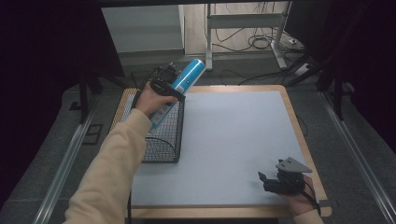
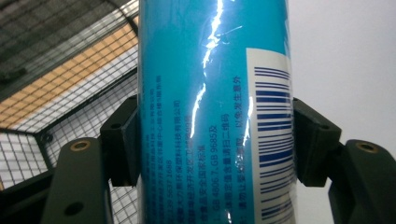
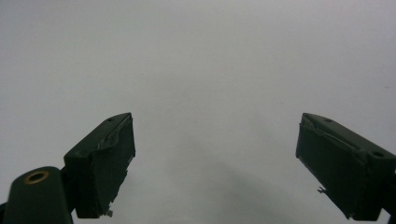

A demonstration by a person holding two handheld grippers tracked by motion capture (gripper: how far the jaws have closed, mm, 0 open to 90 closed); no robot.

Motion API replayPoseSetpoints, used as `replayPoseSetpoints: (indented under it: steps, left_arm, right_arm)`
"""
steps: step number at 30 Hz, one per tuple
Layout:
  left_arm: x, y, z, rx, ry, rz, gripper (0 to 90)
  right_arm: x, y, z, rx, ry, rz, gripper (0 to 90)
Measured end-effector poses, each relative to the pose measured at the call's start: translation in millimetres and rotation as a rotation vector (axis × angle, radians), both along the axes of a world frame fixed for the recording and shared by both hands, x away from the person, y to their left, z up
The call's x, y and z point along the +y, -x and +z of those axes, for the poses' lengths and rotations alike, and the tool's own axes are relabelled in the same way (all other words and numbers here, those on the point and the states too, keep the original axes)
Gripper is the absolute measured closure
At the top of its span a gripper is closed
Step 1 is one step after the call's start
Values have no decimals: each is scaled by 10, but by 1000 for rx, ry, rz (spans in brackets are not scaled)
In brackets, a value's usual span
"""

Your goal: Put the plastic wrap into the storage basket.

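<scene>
The left hand-held gripper pinches a blue can across its middle, both pads pressed on the can's sides in the left gripper view, one on the fine print, one beside the barcode. The can hangs in the air above the far right corner of the wire basket, which sits at the left of the table. Its long axis is tilted, not upright: the upper end points up and away toward the far right, the lower end points down toward the person and into the basket. Risks, as a judgement: the wrap is glossy and the body round, so the can could slip or swivel between the pads; the lower end could catch the basket's rim or mesh on the way down and tip the light basket or knock it sideways; let go this high and this tilted, the can would likely drop hard, roll, or end up leaning on the wall. The right hand-held gripper rests at the near right of the table, jaws spread wide with nothing between them.
</scene>
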State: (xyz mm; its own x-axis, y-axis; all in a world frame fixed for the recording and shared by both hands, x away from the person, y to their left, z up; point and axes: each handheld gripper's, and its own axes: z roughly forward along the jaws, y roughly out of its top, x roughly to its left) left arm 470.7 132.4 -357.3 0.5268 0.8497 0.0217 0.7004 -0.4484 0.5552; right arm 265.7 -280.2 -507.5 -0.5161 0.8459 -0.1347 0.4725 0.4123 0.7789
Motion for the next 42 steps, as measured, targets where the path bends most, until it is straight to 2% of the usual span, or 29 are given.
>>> replayPoseSetpoints:
  steps: [9,10,23,27,28,35,42]
  left_arm:
    - [165,-27,-152,20,-11,33,316]
    - [183,-37,-191,22,-22,35,316]
    - [204,-123,-391,54,-38,56,316]
    - [198,-160,-483,70,-66,54,315]
    - [197,-178,-537,81,-86,59,315]
    - [224,-209,-625,83,-111,79,315]
    - [203,-259,-770,103,-172,82,315]
  right_arm:
    - [6,-3,-7,1,3,2,121]
    - [5,-6,-11,1,5,2,121]
    - [1,-9,-17,4,5,1,121]
    - [1,-8,-18,4,5,2,121]
    - [2,-9,-21,6,7,3,121]
    - [15,-9,-28,9,14,7,121]
    - [21,-5,-30,9,20,8,121]
